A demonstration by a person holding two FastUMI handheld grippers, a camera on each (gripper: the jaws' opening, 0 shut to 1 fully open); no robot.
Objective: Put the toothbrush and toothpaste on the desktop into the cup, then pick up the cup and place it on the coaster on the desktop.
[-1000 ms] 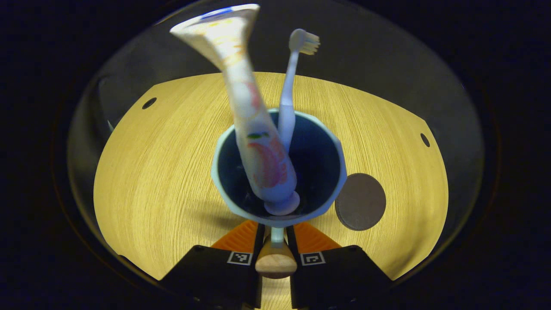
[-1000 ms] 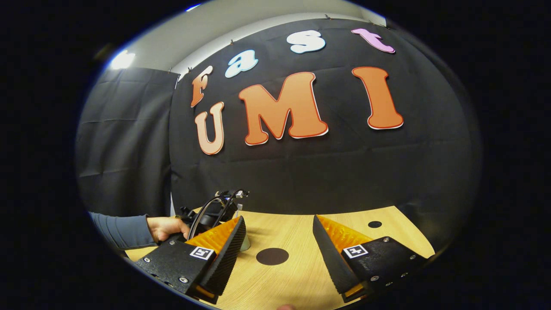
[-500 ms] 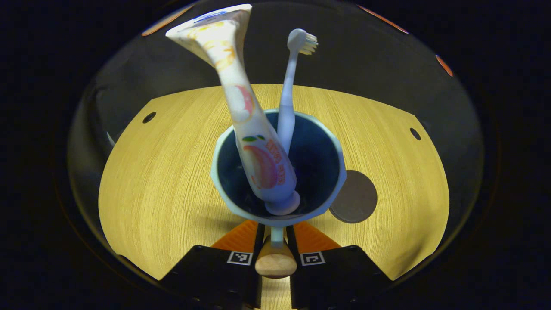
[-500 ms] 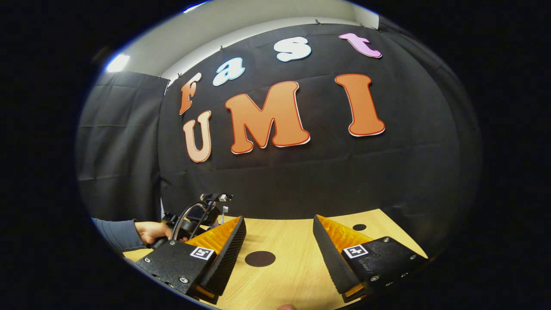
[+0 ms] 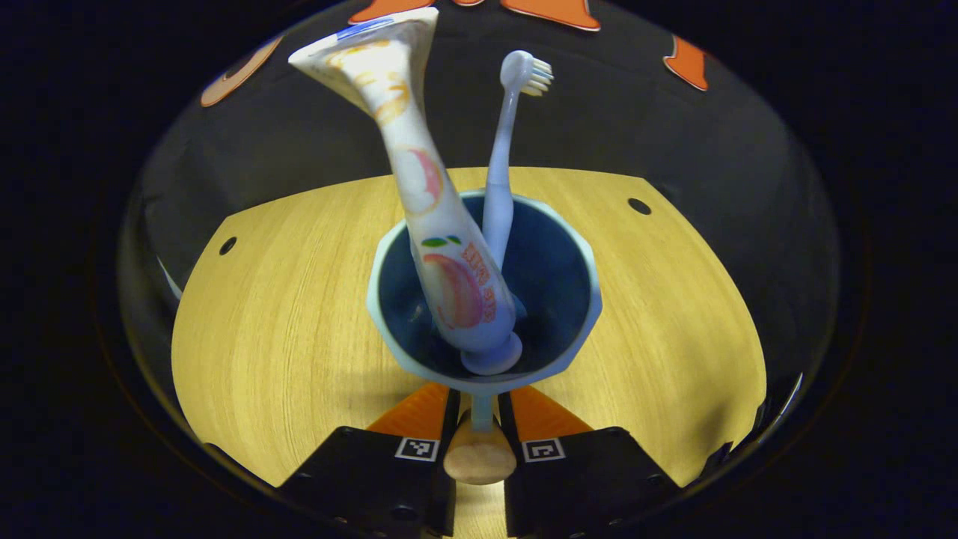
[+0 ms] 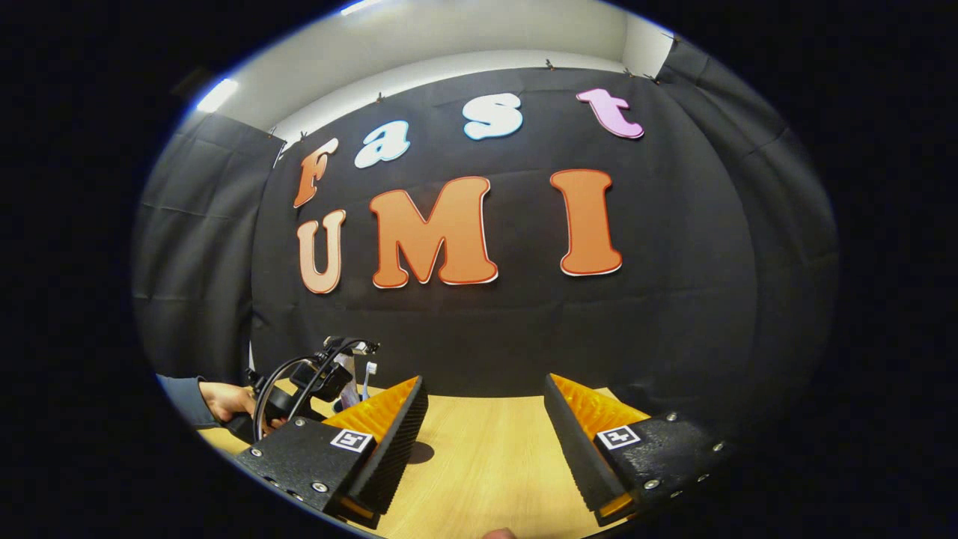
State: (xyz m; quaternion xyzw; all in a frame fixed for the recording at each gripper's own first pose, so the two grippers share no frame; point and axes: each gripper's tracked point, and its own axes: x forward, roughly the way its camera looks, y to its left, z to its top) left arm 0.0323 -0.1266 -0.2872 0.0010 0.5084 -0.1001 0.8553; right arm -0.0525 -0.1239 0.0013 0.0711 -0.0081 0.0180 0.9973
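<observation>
Coaster position is the main change: a second ago the dark disc was lying on the surface just right of the cup as the left gripper view has it, half a second ago it was sliding partly under the rim, and now it is hidden from that view altogether. Judgement: the cup [image 5: 483, 299] is being carried over the coaster, so the placing step is nearly due and lowering is what remains.

The left claw [image 5: 479, 430] is staying clenched on the cup's handle [image 5: 479, 457], a rounded wooden knob on a thin stem pinched between both fingers just ahead of the claw. The cup is sitting directly forward of the claw, pale blue outside, dark blue inside, with a faceted rim. The toothpaste [image 5: 441, 247] is standing cap-down inside it, leaning left with its crimped end high. The toothbrush [image 5: 500, 195] is standing beside it, bristles up. Both loading steps look done.

The right claw [image 6: 485, 442] is hanging released, fingers well apart, gripping nothing, above the wooden surface [image 6: 486, 479]. In the right gripper view, a dark patch [image 6: 420, 452] is peeking out beside its left finger; whether it is the coaster cannot be told.
</observation>
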